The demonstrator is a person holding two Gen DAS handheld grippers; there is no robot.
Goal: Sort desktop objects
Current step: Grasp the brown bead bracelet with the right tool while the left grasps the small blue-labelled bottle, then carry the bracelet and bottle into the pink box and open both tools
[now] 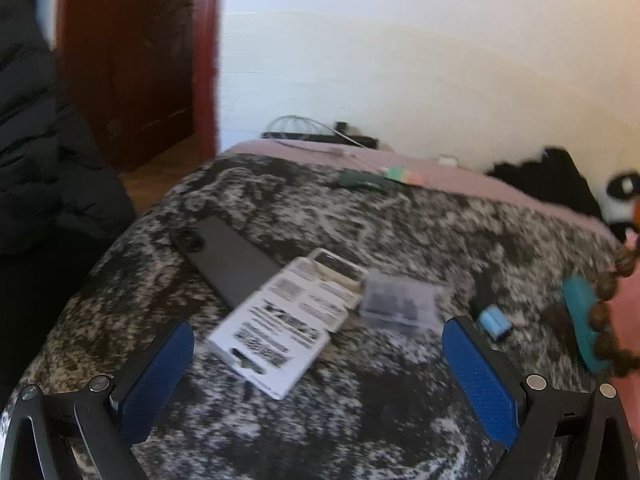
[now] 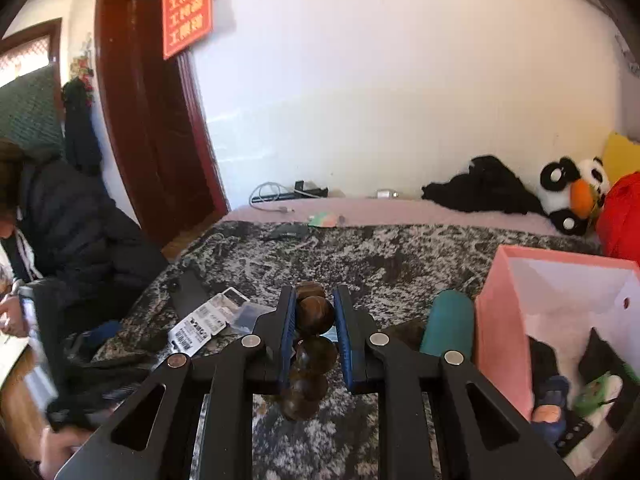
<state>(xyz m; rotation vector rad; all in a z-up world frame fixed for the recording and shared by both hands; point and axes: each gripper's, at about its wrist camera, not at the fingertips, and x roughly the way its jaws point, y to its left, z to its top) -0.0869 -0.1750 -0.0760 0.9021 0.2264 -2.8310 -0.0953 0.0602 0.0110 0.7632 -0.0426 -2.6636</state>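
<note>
**Right claw clamped on bead string, left claw wide and empty**

Your left claw [image 1: 318,364] is spread wide, nothing between the blue pads [image 1: 154,376]. It hangs over the mottled grey-black cover [image 1: 400,232] on the desk. View is blurred. Going left to right ahead of it: a dark flat phone-like slab [image 1: 228,264] lies diagonally beyond the left finger; a white printed card package [image 1: 280,320] sits centred between the fingers, its far end overlapping the slab's edge; a clear small plastic case [image 1: 398,302] is touching the card's right corner; a light blue small cylinder [image 1: 495,320] lies just beside the right fingertip. Further right, a teal case [image 1: 580,312] and, at the frame edge, the brown bead string [image 1: 608,312] in front of it.

Your right claw [image 2: 314,312] is closed down onto the bead string [image 2: 314,314]: one big brown bead is pinched between the pads near the fingertips, another shows just beyond the tips, the rest dangle down between the fingers toward the camera. The string is lifted off the cover. Left of this claw lie the card package [image 2: 200,324] and clear case [image 2: 248,314]; right of it the teal case [image 2: 448,324], then the pink open box [image 2: 500,312] touching it, with several items already inside.
</note>
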